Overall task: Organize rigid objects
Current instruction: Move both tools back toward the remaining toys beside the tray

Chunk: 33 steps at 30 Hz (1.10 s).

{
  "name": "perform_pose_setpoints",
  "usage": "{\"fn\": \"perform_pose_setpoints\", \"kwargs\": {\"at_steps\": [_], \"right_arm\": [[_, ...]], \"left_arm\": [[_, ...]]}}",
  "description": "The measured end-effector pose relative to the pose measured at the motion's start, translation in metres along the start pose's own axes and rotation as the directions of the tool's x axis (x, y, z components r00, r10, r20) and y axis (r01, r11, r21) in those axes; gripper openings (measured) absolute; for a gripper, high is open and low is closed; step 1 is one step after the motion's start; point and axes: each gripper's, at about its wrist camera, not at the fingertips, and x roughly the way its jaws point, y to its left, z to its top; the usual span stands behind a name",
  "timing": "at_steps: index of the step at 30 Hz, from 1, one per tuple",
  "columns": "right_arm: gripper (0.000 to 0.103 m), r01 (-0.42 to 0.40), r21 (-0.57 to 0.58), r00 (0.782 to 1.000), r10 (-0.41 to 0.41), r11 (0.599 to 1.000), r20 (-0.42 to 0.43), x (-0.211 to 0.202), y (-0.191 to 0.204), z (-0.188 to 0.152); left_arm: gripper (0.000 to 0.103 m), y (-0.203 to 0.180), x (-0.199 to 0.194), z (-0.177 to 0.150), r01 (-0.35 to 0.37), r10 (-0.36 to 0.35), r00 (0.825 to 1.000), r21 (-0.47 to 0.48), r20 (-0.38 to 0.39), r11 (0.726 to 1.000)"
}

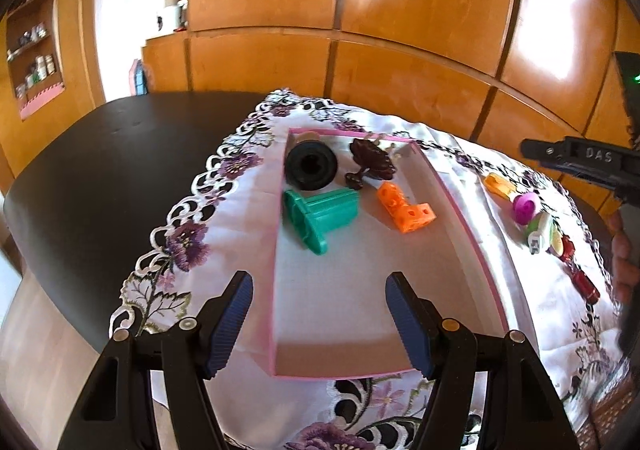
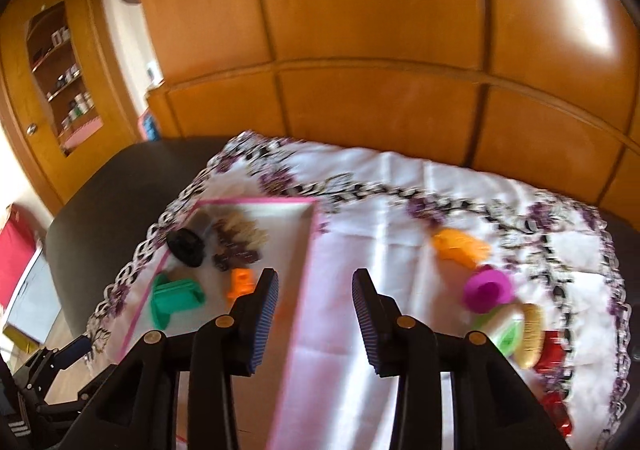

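The left gripper (image 1: pixel 319 324) and right gripper (image 2: pixel 315 320) hover with fingers wide, holding nothing. The shallow pink-rimmed cardboard tray (image 1: pixel 460 210) on the dark worktop (image 1: pixel 100 170) contains a green plastic spool (image 1: pixel 318 216) and an orange perforated L-block (image 1: pixel 404 208). A magenta plastic cup (image 2: pixel 486 288) lies outside it.

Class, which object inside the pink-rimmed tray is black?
The round wheel-like piece at the tray's far corner; its neighbours are green, orange and dark brown.

Glossy wooden cabinets (image 1: pixel 400 10) behind dark table (image 1: pixel 100 170)
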Motion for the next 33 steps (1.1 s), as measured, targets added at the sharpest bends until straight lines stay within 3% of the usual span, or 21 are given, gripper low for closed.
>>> {"fn": "perform_pose_setpoints", "kwargs": {"at_steps": [8, 11, 15, 17, 18, 20, 28, 33], "right_arm": [[0.039, 0.202, 0.125, 0.977, -0.208, 0.972, 0.039, -0.035, -0.108, -0.001], [0.040, 0.283, 0.226, 0.955, -0.297, 0.932, 0.027, -0.041, -0.156, -0.008], [0.040, 0.343, 0.415, 0.929, -0.370, 0.843, -0.017, -0.040, -0.218, -0.038], [0.040, 0.353, 0.509, 0.931, -0.350, 0.785, -0.107, -0.033, -0.243, -0.051], [0.041, 0.313, 0.561, 0.944, -0.314, 0.766, -0.097, -0.034, -0.252, -0.054], [0.041, 0.303, 0.596, 0.945, -0.313, 0.744, -0.090, -0.037, -0.261, -0.056], [0.041, 0.258, 0.603, 0.963, -0.252, 0.755, -0.095, -0.033, -0.257, -0.057], [0.041, 0.248, 0.609, 0.966, -0.238, 0.753, -0.100, -0.032, -0.257, -0.058]], "left_arm": [[0.069, -0.018, 0.005, 0.009, 0.032, -0.031, 0.999, 0.035, -0.023, 0.999], [0.069, -0.035, 0.004, 0.012, 0.084, -0.082, 0.996, 0.077, -0.026, 0.993], [0.070, -0.071, 0.006, 0.018, 0.152, -0.146, 0.988, 0.172, -0.046, 0.973], [0.070, -0.090, 0.010, 0.019, 0.178, -0.168, 0.984, 0.218, -0.061, 0.960], [0.070, -0.098, 0.012, 0.020, 0.187, -0.176, 0.982, 0.236, -0.068, 0.954], [0.075, -0.120, 0.018, 0.024, 0.216, -0.202, 0.976, 0.277, -0.079, 0.936], [0.081, -0.212, 0.050, 0.032, 0.258, -0.234, 0.966, 0.471, -0.110, 0.843], [0.081, -0.267, 0.073, 0.029, 0.266, -0.236, 0.963, 0.589, -0.130, 0.763]]}}
